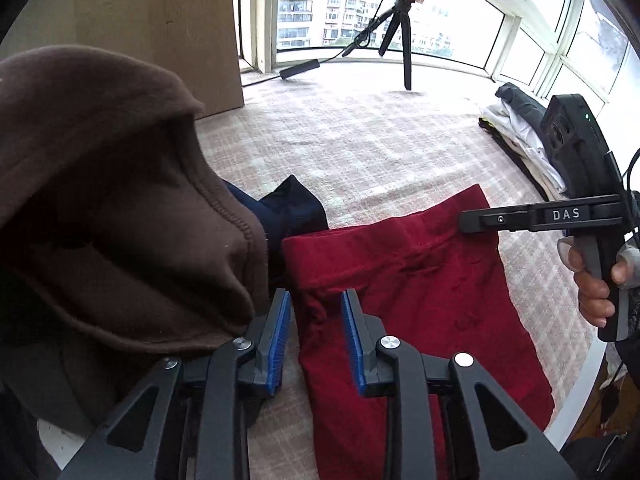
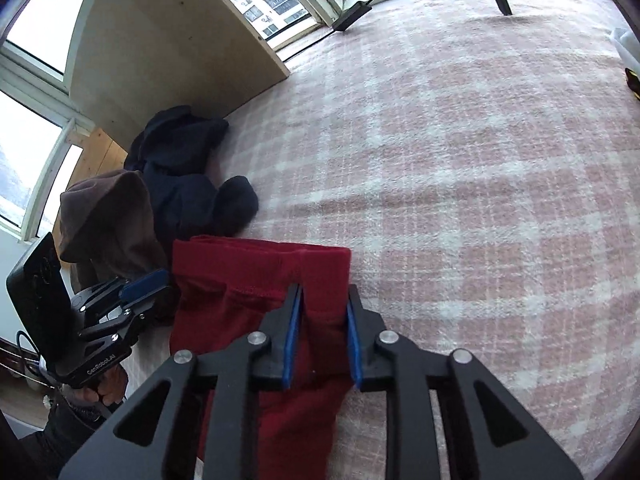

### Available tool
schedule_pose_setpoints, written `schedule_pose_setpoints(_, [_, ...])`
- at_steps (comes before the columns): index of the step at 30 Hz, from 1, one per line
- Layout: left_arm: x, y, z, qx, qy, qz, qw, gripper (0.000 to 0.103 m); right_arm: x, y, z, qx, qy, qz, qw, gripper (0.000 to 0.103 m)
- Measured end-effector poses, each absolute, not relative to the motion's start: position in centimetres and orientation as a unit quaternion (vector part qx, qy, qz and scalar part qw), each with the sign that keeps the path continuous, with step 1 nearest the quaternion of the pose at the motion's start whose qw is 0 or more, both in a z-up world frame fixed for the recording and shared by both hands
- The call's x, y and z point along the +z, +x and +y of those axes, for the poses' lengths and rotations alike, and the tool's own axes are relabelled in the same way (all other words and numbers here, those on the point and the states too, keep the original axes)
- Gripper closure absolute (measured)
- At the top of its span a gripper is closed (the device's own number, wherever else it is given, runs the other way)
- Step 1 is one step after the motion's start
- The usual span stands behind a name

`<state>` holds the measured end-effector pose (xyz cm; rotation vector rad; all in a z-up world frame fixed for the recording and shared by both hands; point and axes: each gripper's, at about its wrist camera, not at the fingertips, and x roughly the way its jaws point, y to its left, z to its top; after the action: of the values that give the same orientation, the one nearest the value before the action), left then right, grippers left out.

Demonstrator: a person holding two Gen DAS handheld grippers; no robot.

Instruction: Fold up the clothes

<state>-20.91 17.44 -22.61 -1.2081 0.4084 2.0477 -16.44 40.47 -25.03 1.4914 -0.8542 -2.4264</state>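
Observation:
A dark red garment (image 1: 404,292) lies flat on the pink checked blanket (image 1: 360,136), waistband end away from me; it also shows in the right wrist view (image 2: 248,276). My left gripper (image 1: 316,300) is open, its jaws astride the garment's left edge, just above the cloth. My right gripper (image 2: 324,296) is open over the garment's right corner, with a ridge of red cloth between its blue pads (image 2: 294,332). In the left wrist view the right gripper (image 1: 500,220) shows side-on above the garment's far right corner.
A brown hoodie (image 1: 120,208) is heaped at the left, with a navy garment (image 2: 188,168) behind it. A stack of folded clothes (image 1: 520,140) lies at the right. A tripod (image 1: 400,28) stands by the window; a wooden panel (image 2: 168,40) stands at the far left.

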Motion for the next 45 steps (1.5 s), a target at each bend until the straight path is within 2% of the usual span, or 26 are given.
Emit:
schedule_pose_setpoints(4, [-23.4,-22.5,17.9,0.789,-0.48,0.153,0.352,0.077,-24.9,-16.5,40.0,-0.819,0.495,-0.273,0.1,0.062])
schedule_pose_setpoints(6, [-23.7,-23.2,18.4,0.785,-0.483,0.155,0.355,0.077,-25.0,-16.7,39.8,-0.824,0.498,-0.254,0.093,0.062])
schedule_pose_setpoints(8, [-24.0,-23.5,18.9,0.78,-0.484,0.171,0.358,0.077,-25.2,-17.2,39.1,-0.83,0.499,-0.229,0.097,0.066])
schedule_pose_setpoints(9, [-24.2,-23.7,19.2,0.777,-0.485,0.179,0.36,0.077,-25.1,-17.1,38.9,-0.833,0.499,-0.218,0.1,0.081])
schedule_pose_setpoints(10, [-24.4,-23.7,19.3,0.773,-0.485,0.186,0.364,0.077,-24.9,-16.9,38.7,-0.835,0.499,-0.208,0.102,0.089])
schedule_pose_setpoints(14, [-24.9,-23.9,19.8,0.757,-0.485,0.204,0.387,0.07,-24.1,-15.3,39.3,-0.844,0.483,-0.202,0.115,0.09])
schedule_pose_setpoints(21, [-25.4,-25.0,21.2,0.746,-0.491,0.203,0.401,0.07,-25.7,-16.0,40.3,-0.833,0.492,-0.225,0.115,0.09])
schedule_pose_setpoints(22, [-25.4,-25.1,21.3,0.743,-0.493,0.2,0.405,0.07,-25.9,-16.2,40.4,-0.831,0.494,-0.229,0.118,0.087])
schedule_pose_setpoints(25, [-25.4,-25.3,21.2,0.738,-0.496,0.194,0.415,0.073,-26.6,-16.5,41.0,-0.822,0.502,-0.241,0.119,0.08])
schedule_pose_setpoints(28, [-25.3,-25.2,21.0,0.738,-0.492,0.195,0.417,0.08,-27.3,-16.6,41.5,-0.818,0.498,-0.258,0.128,0.08])
schedule_pose_setpoints(30, [-25.1,-25.0,20.7,0.74,-0.489,0.19,0.42,0.091,-27.3,-16.7,41.5,-0.817,0.495,-0.264,0.131,0.08])
schedule_pose_setpoints(31, [-24.8,-25.0,20.5,0.741,-0.489,0.184,0.422,0.093,-27.2,-16.7,41.4,-0.818,0.494,-0.265,0.133,0.08])
schedule_pose_setpoints(32, [-24.5,-24.9,20.3,0.742,-0.488,0.177,0.423,0.093,-27.1,-16.6,41.3,-0.818,0.492,-0.265,0.134,0.08])
schedule_pose_setpoints(34, [-23.2,-24.6,19.9,0.747,-0.48,0.17,0.426,0.093,-26.4,-16.4,40.9,-0.823,0.486,-0.259,0.137,0.088])
schedule_pose_setpoints(42, [-12.9,-19.3,14.8,0.782,-0.394,0.132,0.464,0.093,-16.0,-10.0,38.9,-0.873,0.387,-0.234,0.182,0.089])
schedule_pose_setpoints(45, [-10.3,-17.0,12.7,0.792,-0.364,0.127,0.474,0.093,-12.5,-6.6,36.8,-0.899,0.349,-0.192,0.18,0.089])
